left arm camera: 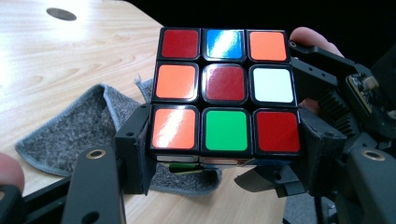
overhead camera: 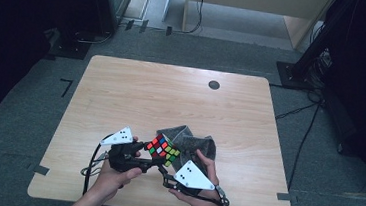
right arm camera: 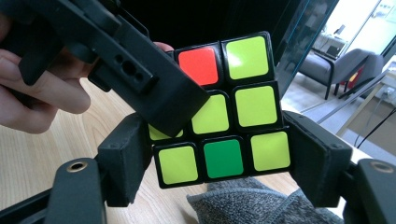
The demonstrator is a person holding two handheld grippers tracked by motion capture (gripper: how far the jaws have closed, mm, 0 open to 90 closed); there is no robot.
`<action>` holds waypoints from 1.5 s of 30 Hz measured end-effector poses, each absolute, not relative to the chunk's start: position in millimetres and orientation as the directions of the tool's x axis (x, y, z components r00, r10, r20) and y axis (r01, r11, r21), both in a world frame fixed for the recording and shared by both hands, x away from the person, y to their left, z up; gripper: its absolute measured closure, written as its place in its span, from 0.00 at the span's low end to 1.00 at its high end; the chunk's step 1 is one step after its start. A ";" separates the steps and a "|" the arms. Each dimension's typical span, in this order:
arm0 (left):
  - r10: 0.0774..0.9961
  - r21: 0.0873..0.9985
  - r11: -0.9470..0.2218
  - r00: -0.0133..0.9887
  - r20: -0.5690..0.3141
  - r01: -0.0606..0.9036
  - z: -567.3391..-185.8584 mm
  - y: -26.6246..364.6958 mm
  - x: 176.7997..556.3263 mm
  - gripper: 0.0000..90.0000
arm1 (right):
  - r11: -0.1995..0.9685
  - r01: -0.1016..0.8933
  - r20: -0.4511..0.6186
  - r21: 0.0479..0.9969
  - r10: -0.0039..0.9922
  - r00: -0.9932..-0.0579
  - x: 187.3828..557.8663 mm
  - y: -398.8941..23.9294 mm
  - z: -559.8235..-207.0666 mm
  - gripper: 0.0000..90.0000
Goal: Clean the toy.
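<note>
Left gripper point(left arm camera: 226, 158) clamps puzzle cube point(left arm camera: 226, 91) by bottom layer, above grey cloth point(left arm camera: 70, 126) at table's point(overhead camera: 172, 92) near edge. Right gripper point(right arm camera: 222, 161) brackets yellow face's lowest row, pads touching. Risk: uneven twist jams layers, cube slips onto cloth.

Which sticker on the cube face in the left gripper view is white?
The right-hand sticker of the middle row on the puzzle cube. Every other sticker on that face is red, orange, blue or green.
</note>
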State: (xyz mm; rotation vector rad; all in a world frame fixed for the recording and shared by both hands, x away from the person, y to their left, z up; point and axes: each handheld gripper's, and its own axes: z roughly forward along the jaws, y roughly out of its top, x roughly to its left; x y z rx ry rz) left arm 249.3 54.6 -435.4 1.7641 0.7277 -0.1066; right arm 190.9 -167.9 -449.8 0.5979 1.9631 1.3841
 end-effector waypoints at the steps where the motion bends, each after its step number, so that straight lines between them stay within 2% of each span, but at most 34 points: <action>1: 0.422 0.840 -0.137 0.798 -0.430 0.525 -435.5 54.4 249.4 0.38 | 0.344 -0.004 -0.254 0.939 0.687 -0.681 190.5 -167.9 -449.6 0.34; 3: 0.429 0.830 -0.130 0.786 -0.446 0.542 -435.4 54.5 250.7 0.38 | 0.357 -0.002 -0.266 0.934 0.691 -0.672 188.6 -166.8 -449.2 0.38; 10: 0.403 0.814 -0.111 0.775 -0.488 0.570 -437.4 56.5 254.7 0.36 | 0.358 0.013 -0.259 0.934 0.699 -0.666 188.0 -165.5 -449.3 0.38; 16: 0.414 0.848 -0.034 0.780 -0.470 0.529 -428.6 69.5 256.0 0.23 | 0.353 0.053 -0.231 0.934 0.713 -0.662 191.2 -169.4 -451.1 0.39; 19: 0.437 0.871 -0.019 0.788 -0.434 0.491 -425.6 77.9 257.3 0.20 | 0.341 0.078 -0.208 0.937 0.723 -0.659 194.2 -174.4 -453.0 0.39; 22: 0.474 0.901 -0.049 0.804 -0.359 0.431 -427.5 83.8 258.3 0.20 | 0.327 0.098 -0.188 0.940 0.735 -0.651 197.2 -180.4 -450.6 0.39; 27: 0.544 0.945 -0.138 0.820 -0.177 0.296 -434.9 85.3 253.5 0.22 | 0.244 0.168 -0.086 0.955 0.770 -0.632 201.2 -193.1 -441.2 0.39; 30: 0.542 0.954 -0.176 0.833 -0.110 0.241 -439.0 82.4 250.3 0.22 | 0.177 0.214 -0.004 0.961 0.780 -0.626 202.0 -200.3 -434.2 0.39; 35: 0.540 0.941 -0.324 0.836 0.099 0.098 -448.1 67.1 238.3 0.22 | 0.100 0.284 0.104 0.954 0.776 -0.622 201.6 -204.1 -425.6 0.39; 38: 0.531 0.926 -0.375 0.830 0.169 0.051 -451.3 58.2 232.9 0.22 | 0.068 0.333 0.165 0.940 0.765 -0.623 201.0 -202.5 -422.4 0.39; 45: 0.536 0.898 -0.440 0.799 0.272 -0.010 -451.5 48.7 225.5 0.18 | 0.082 0.394 0.203 0.916 0.752 -0.627 198.5 -190.6 -420.6 0.39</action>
